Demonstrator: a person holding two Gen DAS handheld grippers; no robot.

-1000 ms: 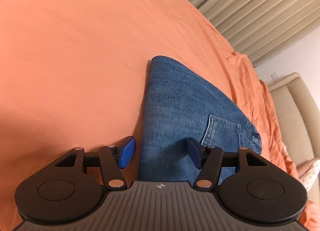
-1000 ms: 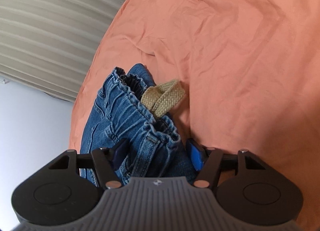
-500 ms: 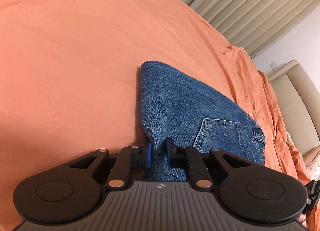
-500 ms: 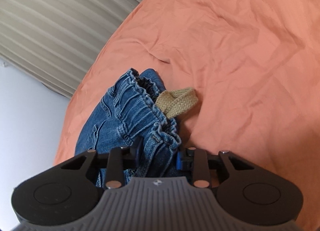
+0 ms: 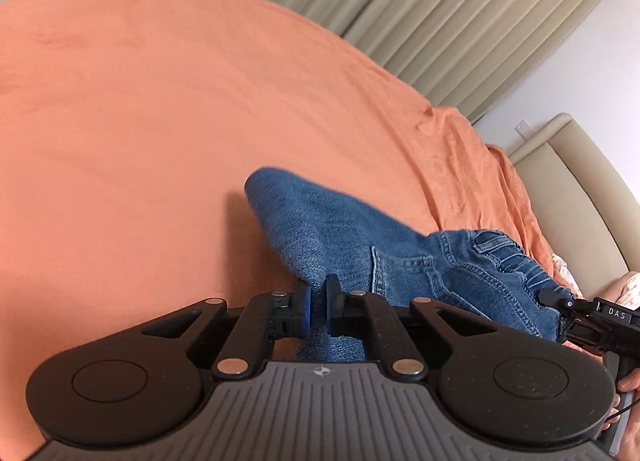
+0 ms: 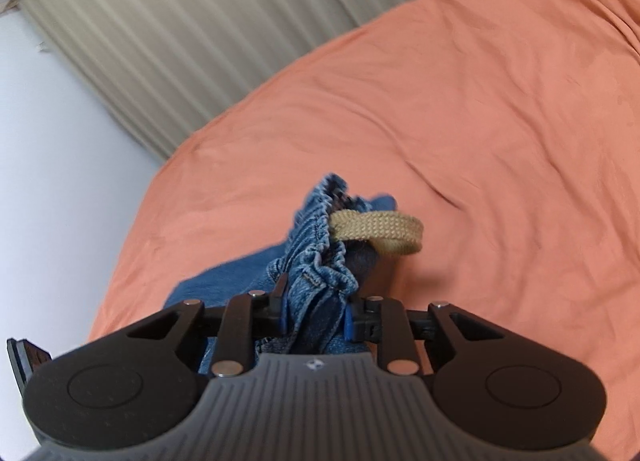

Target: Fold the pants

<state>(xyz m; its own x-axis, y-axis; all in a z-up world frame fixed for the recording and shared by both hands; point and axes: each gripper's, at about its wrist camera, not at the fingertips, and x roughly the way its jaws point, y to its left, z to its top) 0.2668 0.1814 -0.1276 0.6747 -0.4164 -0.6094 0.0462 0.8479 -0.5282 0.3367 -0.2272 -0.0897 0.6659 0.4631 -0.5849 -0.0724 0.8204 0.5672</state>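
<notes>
Blue denim pants (image 5: 340,229) are folded and lifted at their near edge above the orange bed sheet (image 5: 140,101). My left gripper (image 5: 318,293) is shut on the plain folded edge, beside the back pocket (image 5: 400,273). In the right wrist view, the bunched elastic waistband (image 6: 320,237) sits between the pads of my right gripper (image 6: 316,307), whose jaws are closing and press on the denim. A tan drawstring loop (image 6: 380,231) sticks out of the waistband. The right gripper's body (image 5: 592,317) shows at the waist end in the left wrist view.
The orange sheet (image 6: 480,121) spreads wide beyond the pants, with some creases. Beige pleated curtains (image 5: 420,9) hang behind the bed. A padded beige headboard (image 5: 580,189) stands at the right, and a white wall (image 6: 60,141) at the left.
Both grippers closed on the pants, the left on the folded edge and the right on the waistband. Both then rose, lifting the near side of the denim off the sheet.
</notes>
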